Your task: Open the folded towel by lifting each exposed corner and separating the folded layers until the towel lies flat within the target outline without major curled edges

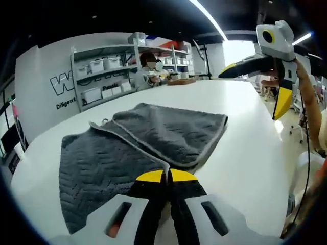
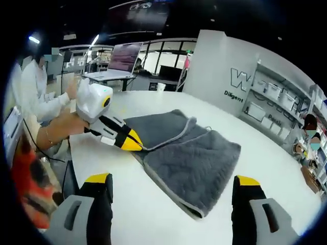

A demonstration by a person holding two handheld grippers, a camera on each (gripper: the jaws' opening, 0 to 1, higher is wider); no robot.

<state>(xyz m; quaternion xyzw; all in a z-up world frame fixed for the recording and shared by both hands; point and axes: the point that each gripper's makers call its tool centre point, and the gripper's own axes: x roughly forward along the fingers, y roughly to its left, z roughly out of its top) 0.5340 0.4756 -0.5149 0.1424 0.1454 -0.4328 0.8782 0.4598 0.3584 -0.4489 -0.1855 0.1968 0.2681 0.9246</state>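
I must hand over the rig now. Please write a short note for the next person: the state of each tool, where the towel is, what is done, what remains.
Left tool: shut on the grey towel, at the near edge where a folded layer ends.
Right tool: open, holding nothing, raised over the white table and facing the towel.
Towel: on the table, partly unfolded; one layer is still folded over the far part.
Done: part of the towel opened.
Left: lift the remaining layer, spread it flat, smooth the edges. I see no target outline.
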